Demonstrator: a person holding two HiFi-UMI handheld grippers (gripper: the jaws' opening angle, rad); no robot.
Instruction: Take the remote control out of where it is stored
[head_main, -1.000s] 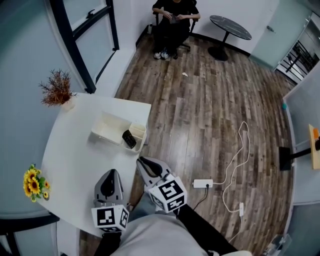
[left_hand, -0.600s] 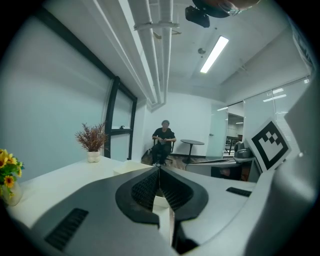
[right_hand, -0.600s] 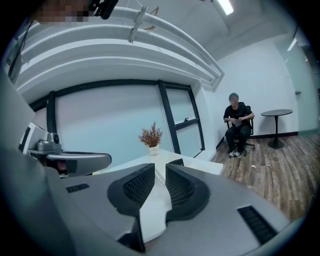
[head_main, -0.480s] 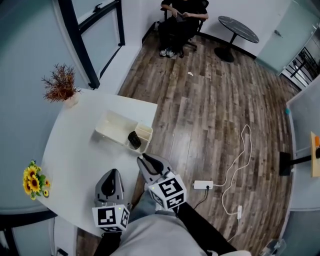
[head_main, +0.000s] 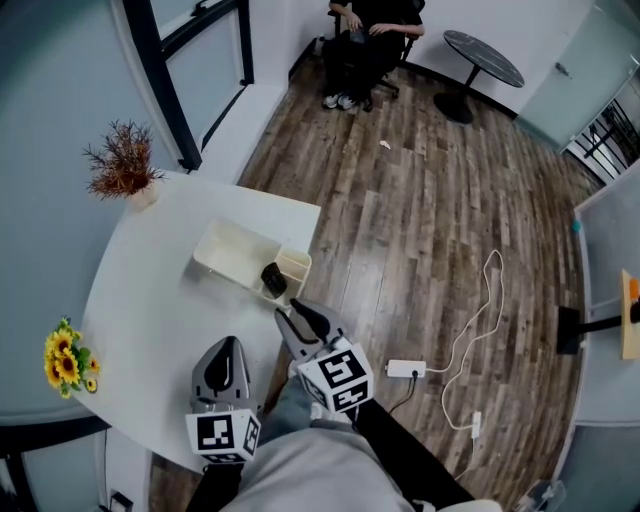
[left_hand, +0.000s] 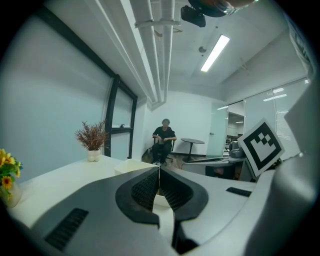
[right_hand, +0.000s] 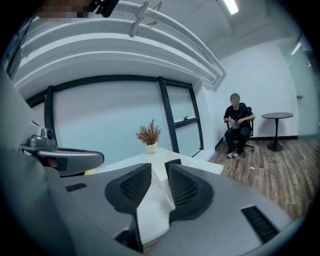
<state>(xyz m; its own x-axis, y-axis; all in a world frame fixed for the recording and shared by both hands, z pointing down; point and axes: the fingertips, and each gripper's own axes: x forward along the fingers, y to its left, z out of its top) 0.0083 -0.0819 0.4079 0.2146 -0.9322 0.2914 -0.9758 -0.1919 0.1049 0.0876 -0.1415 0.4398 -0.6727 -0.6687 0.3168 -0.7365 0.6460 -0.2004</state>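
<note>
The black remote control (head_main: 272, 277) stands upright in the small end compartment of a white organizer tray (head_main: 232, 250) on the white table (head_main: 150, 300). My right gripper (head_main: 287, 316) sits just short of that compartment and points at it. Its jaws have just been opening and now stand apart with nothing between them. In the right gripper view (right_hand: 159, 169) the remote's top (right_hand: 172, 162) shows just beyond the right jaw. My left gripper (head_main: 224, 343) hovers over the table nearer me, and in its own view (left_hand: 159, 175) the jaws meet, shut and empty. The tray (left_hand: 131, 165) lies ahead of it.
A vase of dried twigs (head_main: 125, 170) stands at the table's far left corner and sunflowers (head_main: 65, 365) at its near left. The table edge runs just right of the tray. A power strip with cable (head_main: 405, 368) lies on the wood floor. A seated person (head_main: 370, 40) and a round table (head_main: 483, 55) are far off.
My right gripper has closed in on the tray's small compartment and its jaws have parted from shut. The left gripper has edged forward a little and stays shut.
</note>
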